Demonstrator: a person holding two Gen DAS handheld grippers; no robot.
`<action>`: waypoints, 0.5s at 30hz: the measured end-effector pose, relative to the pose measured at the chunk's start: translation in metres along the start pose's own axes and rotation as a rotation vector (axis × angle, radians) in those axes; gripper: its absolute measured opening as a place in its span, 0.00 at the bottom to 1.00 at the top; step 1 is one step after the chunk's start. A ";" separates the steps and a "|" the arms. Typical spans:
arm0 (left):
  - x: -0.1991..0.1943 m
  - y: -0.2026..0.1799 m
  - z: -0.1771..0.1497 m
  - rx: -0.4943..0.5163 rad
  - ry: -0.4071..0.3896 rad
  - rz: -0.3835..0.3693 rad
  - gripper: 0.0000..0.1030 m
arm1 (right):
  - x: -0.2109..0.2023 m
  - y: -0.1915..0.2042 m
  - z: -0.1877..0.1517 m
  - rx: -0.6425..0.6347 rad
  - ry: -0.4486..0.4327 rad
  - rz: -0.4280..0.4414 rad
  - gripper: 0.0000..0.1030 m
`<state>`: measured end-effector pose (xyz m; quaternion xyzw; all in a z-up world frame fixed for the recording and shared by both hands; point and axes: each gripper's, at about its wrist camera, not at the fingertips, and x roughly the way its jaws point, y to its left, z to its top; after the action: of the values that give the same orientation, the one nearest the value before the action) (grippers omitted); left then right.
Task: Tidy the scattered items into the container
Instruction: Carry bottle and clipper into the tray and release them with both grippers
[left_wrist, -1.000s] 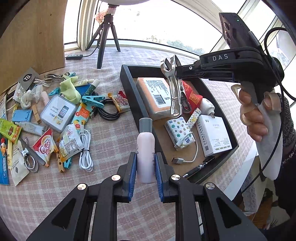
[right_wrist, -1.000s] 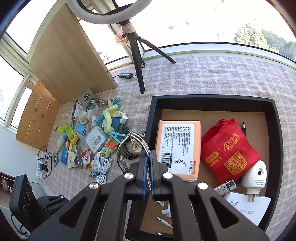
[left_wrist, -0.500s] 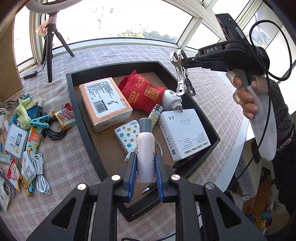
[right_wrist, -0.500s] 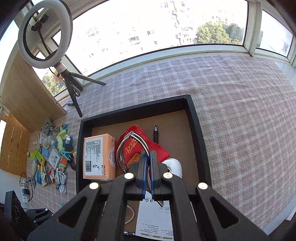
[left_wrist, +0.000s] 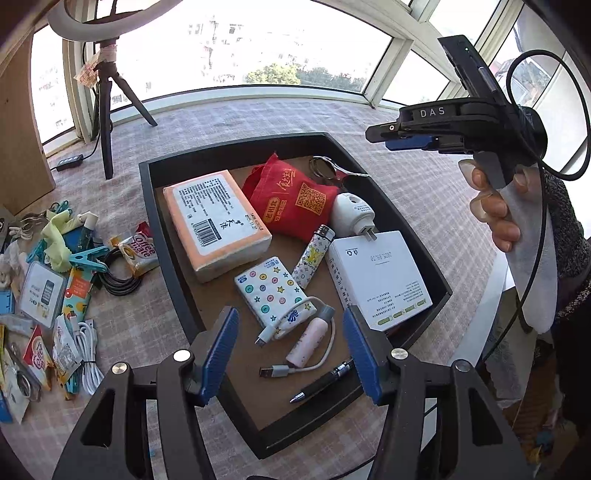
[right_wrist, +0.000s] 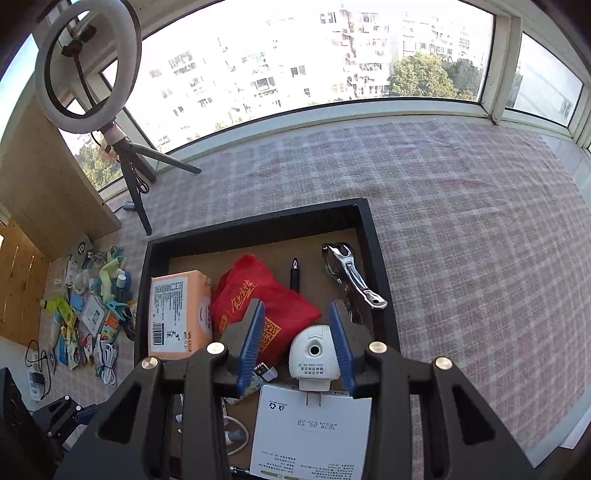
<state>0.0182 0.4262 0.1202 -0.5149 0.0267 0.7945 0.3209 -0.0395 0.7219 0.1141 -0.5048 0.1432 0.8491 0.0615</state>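
Note:
A black tray (left_wrist: 162, 236) stands on the checked tablecloth. My left gripper (left_wrist: 290, 332) hovers over its near end, jaws opening, with nothing between the pads. Just below it a pink bottle (left_wrist: 308, 338) lies on its side on a white cable. My right gripper (right_wrist: 296, 314) hangs over the tray's middle, jaws also opening, with nothing held. A shiny metal plier-like tool (right_wrist: 351, 277) lies by the tray's far right wall, also visible in the left wrist view (left_wrist: 328, 170). Scattered small items (left_wrist: 62, 258) remain left of the tray.
The tray holds an orange tissue pack (left_wrist: 218, 221), a red pouch (left_wrist: 295, 199), a white plug (right_wrist: 314, 350), a white box (left_wrist: 380, 273) and pens. A ring-light tripod (left_wrist: 105, 110) and a wooden board (right_wrist: 48, 184) stand at the back left. The table's edge runs close on the right.
Both grippers swung from the clutter to over the tray, then opened. The pink bottle dropped from the left one, the metal tool from the right; both now lie in the tray.

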 end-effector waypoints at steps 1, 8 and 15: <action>-0.001 0.003 -0.001 -0.006 0.000 0.002 0.54 | 0.000 0.003 0.000 -0.005 0.001 0.004 0.35; -0.012 0.031 -0.014 -0.052 -0.006 0.033 0.54 | 0.008 0.030 -0.005 -0.065 0.018 0.037 0.35; -0.032 0.075 -0.042 -0.115 -0.012 0.088 0.54 | 0.014 0.081 -0.015 -0.204 0.033 0.136 0.35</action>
<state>0.0197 0.3356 0.1058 -0.5261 0.0019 0.8110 0.2559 -0.0544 0.6399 0.1096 -0.5115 0.0908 0.8530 -0.0503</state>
